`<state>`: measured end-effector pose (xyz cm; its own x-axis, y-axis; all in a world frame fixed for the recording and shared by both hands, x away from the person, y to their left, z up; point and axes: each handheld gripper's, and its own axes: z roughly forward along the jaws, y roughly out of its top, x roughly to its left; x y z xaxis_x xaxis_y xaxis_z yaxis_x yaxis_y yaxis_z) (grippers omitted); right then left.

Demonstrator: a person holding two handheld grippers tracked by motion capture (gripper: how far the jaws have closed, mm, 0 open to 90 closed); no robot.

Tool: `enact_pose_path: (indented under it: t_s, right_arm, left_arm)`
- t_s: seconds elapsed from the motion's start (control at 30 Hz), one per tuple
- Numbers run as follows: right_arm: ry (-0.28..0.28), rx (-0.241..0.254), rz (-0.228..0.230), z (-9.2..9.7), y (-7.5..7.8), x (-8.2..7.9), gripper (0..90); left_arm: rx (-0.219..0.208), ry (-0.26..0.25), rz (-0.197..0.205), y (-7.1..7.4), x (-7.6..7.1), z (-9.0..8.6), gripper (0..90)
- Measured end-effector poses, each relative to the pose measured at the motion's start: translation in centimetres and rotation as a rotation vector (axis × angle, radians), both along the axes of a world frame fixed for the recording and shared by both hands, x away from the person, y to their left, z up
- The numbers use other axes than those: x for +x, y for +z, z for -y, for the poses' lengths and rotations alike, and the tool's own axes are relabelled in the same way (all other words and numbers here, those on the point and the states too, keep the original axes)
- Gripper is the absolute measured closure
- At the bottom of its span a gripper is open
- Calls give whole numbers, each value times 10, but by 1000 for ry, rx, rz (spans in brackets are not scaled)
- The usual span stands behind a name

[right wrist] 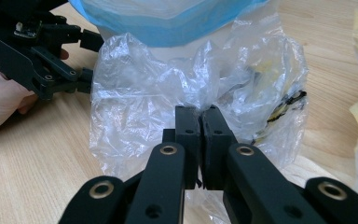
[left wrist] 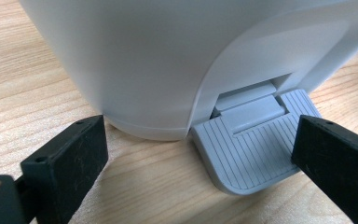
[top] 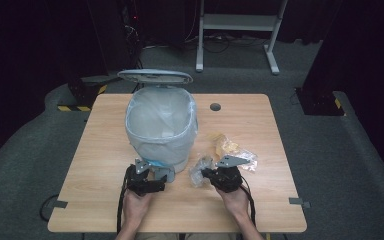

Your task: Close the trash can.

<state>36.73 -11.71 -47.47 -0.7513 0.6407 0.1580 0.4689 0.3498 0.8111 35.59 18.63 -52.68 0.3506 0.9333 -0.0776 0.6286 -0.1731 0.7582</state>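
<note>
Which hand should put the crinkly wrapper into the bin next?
The right one, probably. The right gripper is already shut on the clear wrapper, beside the open bin. The left gripper is open, its jaws either side of the bin's pedal.

Each hand carried a black two-jaw gripper: the left gripper (top: 145, 181) and the right gripper (top: 223, 178) both bore a grey three-cornered plate on top, and a black cable trailed from each back along the forearm. The jaws were flat, rectangular black blocks with small screw holes, mounted on black link arms pinned with brass-coloured bushings. The forearms were bare, with no sleeves in view.
</note>
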Motion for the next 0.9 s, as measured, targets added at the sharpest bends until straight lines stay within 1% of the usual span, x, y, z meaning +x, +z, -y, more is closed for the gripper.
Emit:
enact_pose_path:
  t_s: [0.23, 0.47, 0.57, 0.67, 0.8, 0.9]
  right_arm:
    - [-9, 28, -7, 10, 3, -1, 875]
    - [-13, 51, 2, 18, 9, -3, 875]
    - [-7, 51, 0, 20, 11, -4, 876]
    - [-3, 45, 3, 20, 12, -4, 876]
    - [4, 44, 19, 21, 18, -5, 876]
    - [1, 46, 21, 23, 22, -5, 876]
  left_arm:
    - [0, 1, 0, 0, 0, 0, 39]
    - [1, 0, 1, 0, 0, 0, 39]
    - [9, 1, 7, 0, -1, 1, 40]
    - [8, 0, 5, 0, 0, 0, 40]
    - [6, 0, 3, 0, 0, 0, 40]
    - [7, 1, 3, 0, 0, 0, 40]
